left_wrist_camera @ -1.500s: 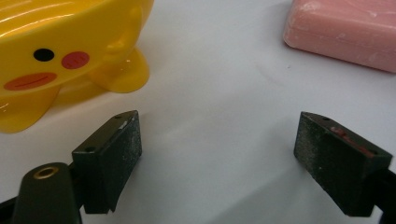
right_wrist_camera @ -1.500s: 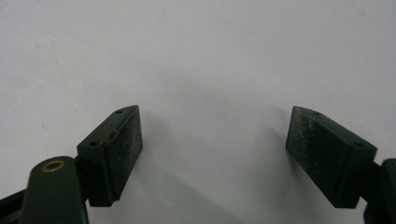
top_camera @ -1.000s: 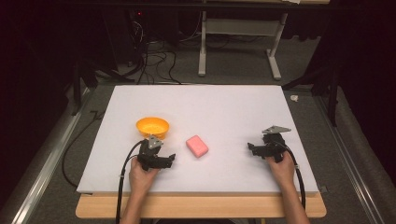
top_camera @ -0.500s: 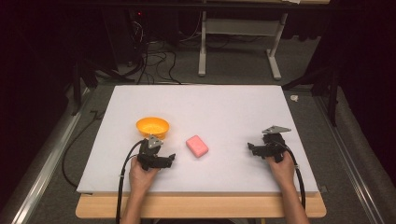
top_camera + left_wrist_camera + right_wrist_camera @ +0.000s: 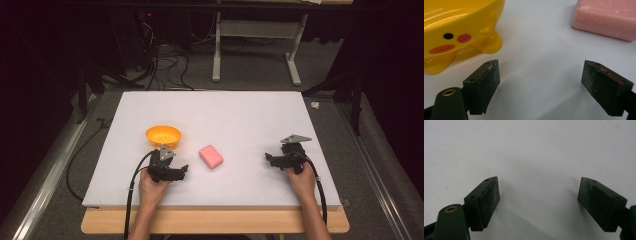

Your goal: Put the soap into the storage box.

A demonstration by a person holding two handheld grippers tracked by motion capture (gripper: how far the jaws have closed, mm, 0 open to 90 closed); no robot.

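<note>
Pink soap bar (image 5: 211,156) lies flat on the white surface (image 5: 240,115), a little toward 7 o'clock from the surface's middle, with nothing touching it. An orange-yellow bowl (image 5: 163,136) stands upright at about 10 o'clock from the bar, near it but apart. In the high view the left claw (image 5: 183,171) sits at about 8 o'clock from the bar, just beside the bowl's near edge, held low over the surface by the person's left hand (image 5: 152,186), which comes in from 6 o'clock. The right claw (image 5: 269,159) is at 3 o'clock from the bar, well apart from it, held by the right hand (image 5: 301,180) with its tips pointing across toward the bar. In the left gripper view the left claw (image 5: 540,83) has its two black jaws spread wide with bare white surface between them; its jaws have just been closing slightly, and nothing is between them. There the bowl (image 5: 456,30), showing a painted duck face with red cheeks and small stubby feet, sits at 10 o'clock, and the soap bar (image 5: 607,18) at 1 o'clock, both beyond the jaws. In the right gripper view the right claw (image 5: 538,202) is likewise spread wide, with bare surface between its jaws
</note>
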